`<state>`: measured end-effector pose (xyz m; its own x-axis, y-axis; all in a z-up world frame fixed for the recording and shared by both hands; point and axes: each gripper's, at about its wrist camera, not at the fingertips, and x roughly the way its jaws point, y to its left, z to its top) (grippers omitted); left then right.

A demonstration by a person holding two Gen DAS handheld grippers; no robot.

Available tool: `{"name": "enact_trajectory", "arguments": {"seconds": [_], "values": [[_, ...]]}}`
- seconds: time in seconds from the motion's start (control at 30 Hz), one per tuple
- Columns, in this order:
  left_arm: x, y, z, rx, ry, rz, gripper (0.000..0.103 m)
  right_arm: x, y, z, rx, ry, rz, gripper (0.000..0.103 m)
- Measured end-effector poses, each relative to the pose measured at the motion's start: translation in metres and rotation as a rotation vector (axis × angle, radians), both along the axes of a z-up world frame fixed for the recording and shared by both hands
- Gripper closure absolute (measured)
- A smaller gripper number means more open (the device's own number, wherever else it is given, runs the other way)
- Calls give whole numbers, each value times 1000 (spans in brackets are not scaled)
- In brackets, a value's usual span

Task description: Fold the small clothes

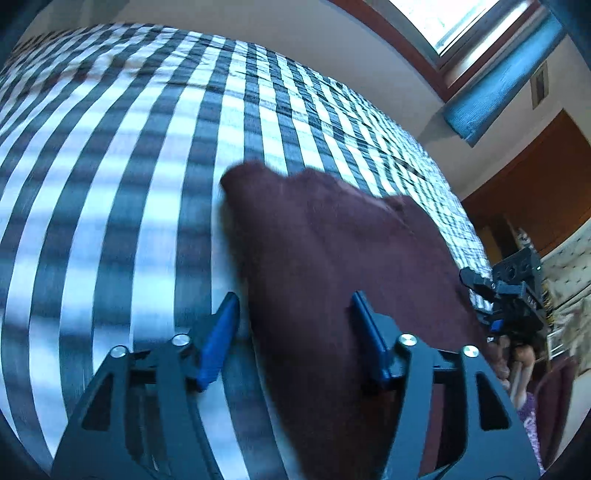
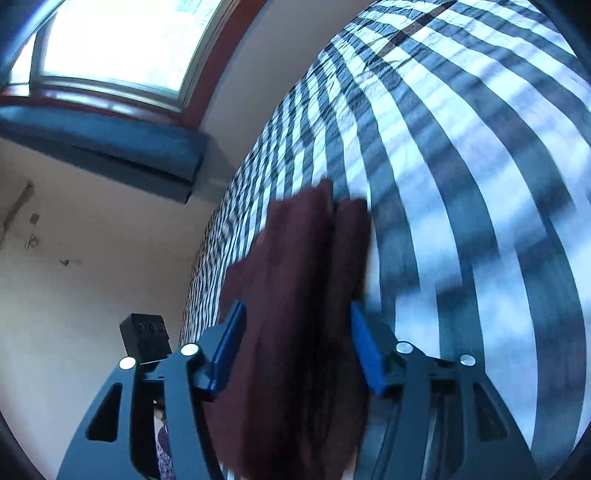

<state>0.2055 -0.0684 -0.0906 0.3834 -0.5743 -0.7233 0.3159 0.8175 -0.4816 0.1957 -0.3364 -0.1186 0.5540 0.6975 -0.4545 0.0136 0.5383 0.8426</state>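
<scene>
One dark maroon garment [image 1: 332, 266] is seen low and centre in both wrist views, lying on the checked bed [image 1: 110, 184]. It is judged soft, light and limp, so sagging is expected; a hem or corner is best pinched. Both the left gripper [image 1: 291, 310] and right gripper [image 2: 297, 317] are held with fingers apart around the cloth, unclamped.

From my left wrist view, a bed spread [image 1: 155, 155] in a dark-and-white check fills the left and centre of the frame. Pale wall [image 1: 332, 48] runs behind it. At the upper right I see a bright window [image 1: 458, 18] in a reddish-brown frame, a blue blind [image 1: 506, 74] below it, and brown wooden panelling [image 1: 535, 184] at the right edge. Daylight washes everything bluish. My right wrist view is blurred.
</scene>
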Motion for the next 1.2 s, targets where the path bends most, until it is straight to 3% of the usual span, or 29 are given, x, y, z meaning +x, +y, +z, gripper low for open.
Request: {"name": "enact_trajectory", "arguments": {"seconds": [0.2,0.33,0.37,0.4,0.43,0.47,0.6,0.77,1.2], "values": [[-70,16,-1,-46,54,3,31,-59,24,2,-8,0,55,43],[-94,1,-3,16,-3,-15,31,-73,41,3,-71,-10,73,47],[-95,-1,-3,29,-16,-13,32,-73,46,4,-92,-5,83,58],[-98,-3,-2,37,-28,-4,40,-73,50,2,-103,6,98,80],[-99,-6,-2,37,-33,-16,49,-73,52,0,-116,15,101,88],[-100,-10,-3,39,-25,-35,67,-75,52,-1,-128,14,94,90],[-107,-14,-2,43,-32,-26,76,-76,50,-5,-114,-1,77,91],[-106,-23,-3,56,-51,-22,76,-78,44,-12,-86,3,72,92],[-114,-2,-7,51,-73,-36,74,-80,29,-16,-66,-3,70,93]]}}
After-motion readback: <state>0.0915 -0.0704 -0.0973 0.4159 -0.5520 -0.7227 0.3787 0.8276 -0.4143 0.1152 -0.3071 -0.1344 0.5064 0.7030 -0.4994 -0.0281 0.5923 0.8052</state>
